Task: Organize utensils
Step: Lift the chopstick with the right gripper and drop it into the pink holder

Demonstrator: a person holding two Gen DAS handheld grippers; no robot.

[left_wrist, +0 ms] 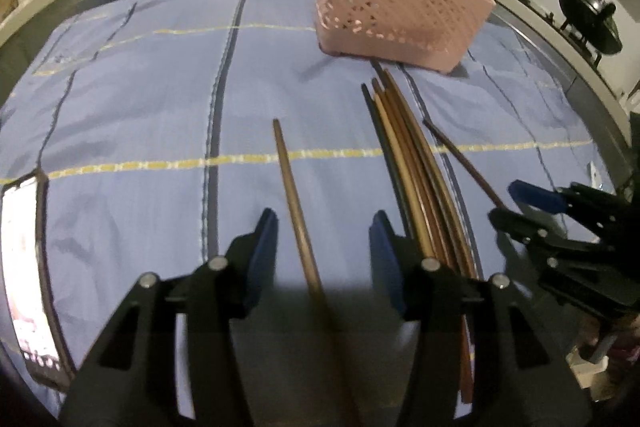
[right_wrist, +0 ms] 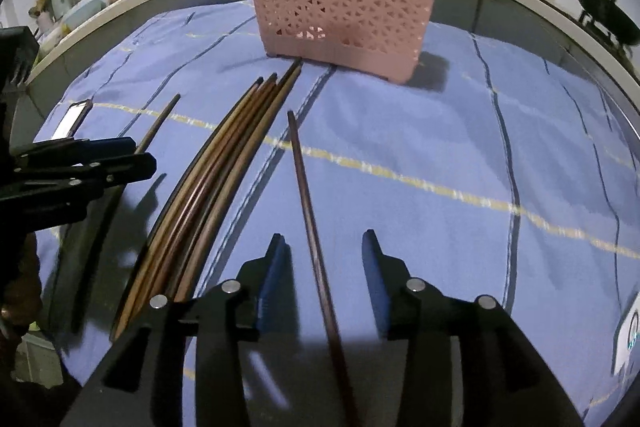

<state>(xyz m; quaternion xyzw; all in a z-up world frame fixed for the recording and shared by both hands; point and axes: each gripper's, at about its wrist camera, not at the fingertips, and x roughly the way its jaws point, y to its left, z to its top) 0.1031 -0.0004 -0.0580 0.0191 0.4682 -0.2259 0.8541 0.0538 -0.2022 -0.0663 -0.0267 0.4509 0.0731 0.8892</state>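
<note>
two chopsticks already stand in the pink basket [right_wrist: 344,7]; most remain, a bundle [right_wrist: 216,163] lying on the cloth [right_wrist: 440,131] before it. left gripper [left_wrist: 323,239] and right gripper [right_wrist: 324,259] are spread, each straddling a single stick [left_wrist: 296,199] [right_wrist: 308,187], unpinched.

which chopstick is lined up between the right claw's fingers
The dark reddish-brown chopstick lying alone on the cloth, right of the bundle, runs between the open right claw.

Chopstick bundle [left_wrist: 416,163] flat on cloth nr pink holder [left_wrist: 396,11], 2 upright inside.
</note>
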